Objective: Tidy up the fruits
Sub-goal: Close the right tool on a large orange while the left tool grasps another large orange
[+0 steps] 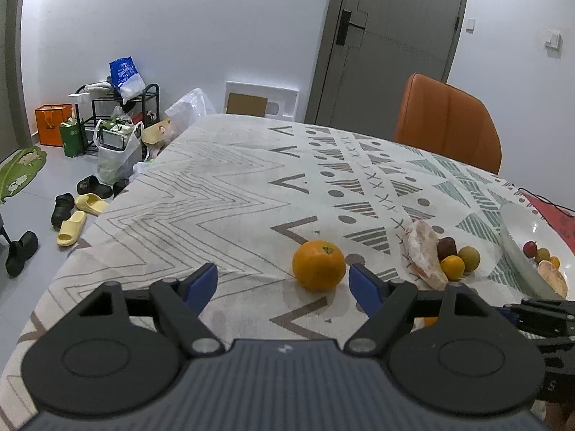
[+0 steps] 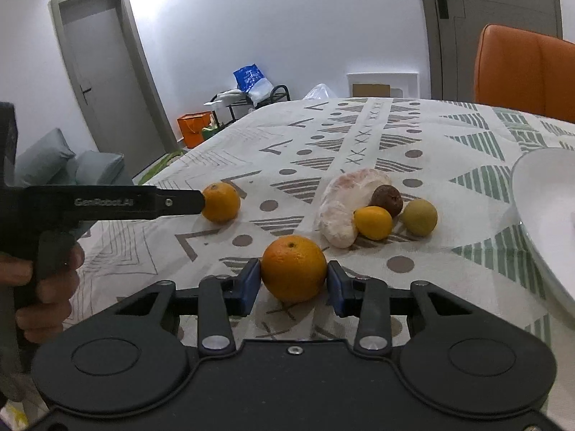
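Right gripper (image 2: 293,282): blue pads either side of a large orange (image 2: 294,268) resting on the patterned tablecloth (image 2: 359,136). Left pad touches the fruit, right pad just beside it with a thin gap, so whether it is actually clamped cannot be told. Just beyond this orange, to the right, is a cluster: a peeled pomelo segment (image 2: 341,208), a small yellow-orange citrus (image 2: 373,222) touching it, a dark brown wrinkled fruit (image 2: 387,199) behind, and a greenish round fruit (image 2: 419,216) at the right end. White plate (image 2: 532,215) at the right edge, well apart from the held-side orange.

Left gripper (image 1: 283,282): jaws spread wide, nothing between the pads. A second orange (image 1: 319,265) sits on the cloth just ahead, nearer the right pad and almost touching it, stem end up. In the right wrist view the left gripper's finger tip meets that orange from the left, and a hand (image 2: 46,287) holds the handle. Past the orange, the same pomelo piece, brown, yellow and green fruits lie to the right. The plate there holds a small red fruit (image 1: 529,248), small yellow-green ones and another pomelo piece (image 1: 553,277).

Background: orange chair (image 1: 449,122), grey door (image 1: 391,36), shoe rack with bags (image 1: 118,115), slippers (image 1: 77,217) on the floor.
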